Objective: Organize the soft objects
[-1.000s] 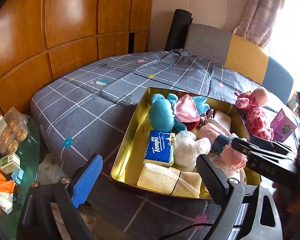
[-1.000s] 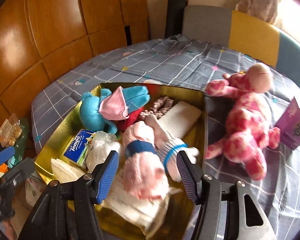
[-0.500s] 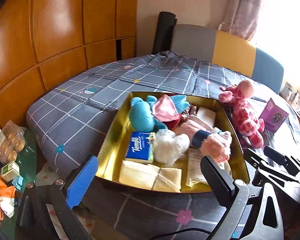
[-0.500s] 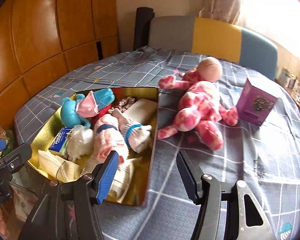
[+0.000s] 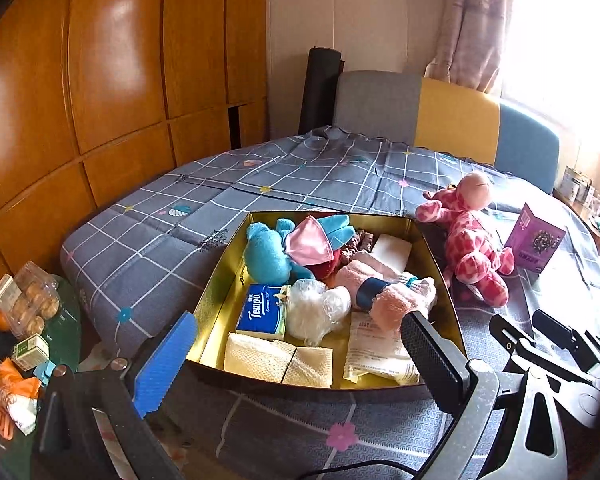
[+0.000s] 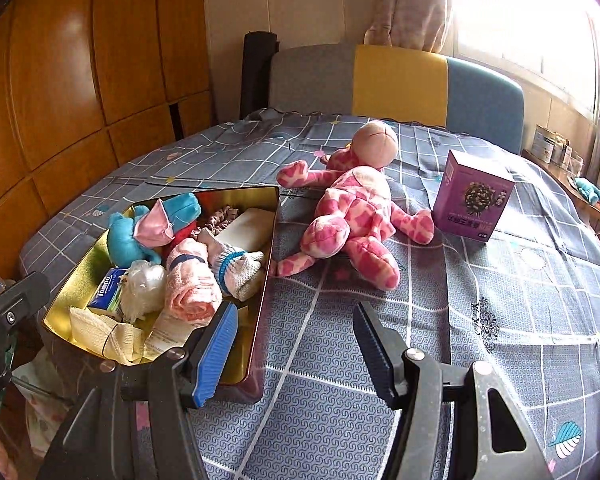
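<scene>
Left gripper (image 5: 296, 356) hangs open and empty at the near edge of the gold tin (image 5: 216, 296), which holds the blue plush (image 5: 266, 256), Tempo pack (image 5: 260, 312) and pink rolled towel (image 5: 388, 304). Right gripper (image 6: 296, 344) has pulled back out of the tin since a second ago, jaws spread and empty, now over the bedspread (image 6: 480, 300). Pink giraffe plush (image 6: 352, 216) lies outside the tin, just right of it, touching the purple box (image 6: 474, 200).
</scene>
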The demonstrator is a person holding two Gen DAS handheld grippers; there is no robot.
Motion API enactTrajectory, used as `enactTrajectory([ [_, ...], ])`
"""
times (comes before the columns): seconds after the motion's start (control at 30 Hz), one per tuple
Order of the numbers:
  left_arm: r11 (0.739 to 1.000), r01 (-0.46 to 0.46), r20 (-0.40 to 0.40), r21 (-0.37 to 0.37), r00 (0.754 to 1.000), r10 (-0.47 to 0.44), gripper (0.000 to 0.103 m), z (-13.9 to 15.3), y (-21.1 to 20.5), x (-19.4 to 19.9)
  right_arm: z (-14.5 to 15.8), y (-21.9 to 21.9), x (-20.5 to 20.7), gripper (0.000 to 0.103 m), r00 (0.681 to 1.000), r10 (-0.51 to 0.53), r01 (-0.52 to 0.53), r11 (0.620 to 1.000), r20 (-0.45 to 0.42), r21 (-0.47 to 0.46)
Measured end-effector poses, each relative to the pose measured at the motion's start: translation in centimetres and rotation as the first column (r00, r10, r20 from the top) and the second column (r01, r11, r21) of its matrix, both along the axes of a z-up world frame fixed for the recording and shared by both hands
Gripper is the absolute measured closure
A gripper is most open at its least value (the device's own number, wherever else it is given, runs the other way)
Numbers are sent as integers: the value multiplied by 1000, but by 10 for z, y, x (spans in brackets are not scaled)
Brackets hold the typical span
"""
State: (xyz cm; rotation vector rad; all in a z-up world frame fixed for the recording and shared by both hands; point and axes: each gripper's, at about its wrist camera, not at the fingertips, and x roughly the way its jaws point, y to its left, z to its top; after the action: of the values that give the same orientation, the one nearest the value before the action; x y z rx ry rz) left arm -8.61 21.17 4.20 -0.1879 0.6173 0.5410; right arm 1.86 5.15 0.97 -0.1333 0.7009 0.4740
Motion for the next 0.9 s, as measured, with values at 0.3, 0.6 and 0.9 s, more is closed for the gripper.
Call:
enactTrajectory([
  [0.3, 1000, -3, -6, 4, 1000, 3, 0, 2, -4, -1, 2, 2, -2, 42, 1000, 5, -5, 1000, 4, 0],
  [0.6, 1000, -8, -18, -7, 1000, 8, 0, 0, 0, -1, 3, 5, -3, 42, 1000, 10, -10, 1000, 6, -2],
  [0.9, 1000, -10, -27, -17, 1000, 10, 0, -3, 4, 0, 3, 6, -3, 42, 1000, 13, -13, 1000, 9, -9],
])
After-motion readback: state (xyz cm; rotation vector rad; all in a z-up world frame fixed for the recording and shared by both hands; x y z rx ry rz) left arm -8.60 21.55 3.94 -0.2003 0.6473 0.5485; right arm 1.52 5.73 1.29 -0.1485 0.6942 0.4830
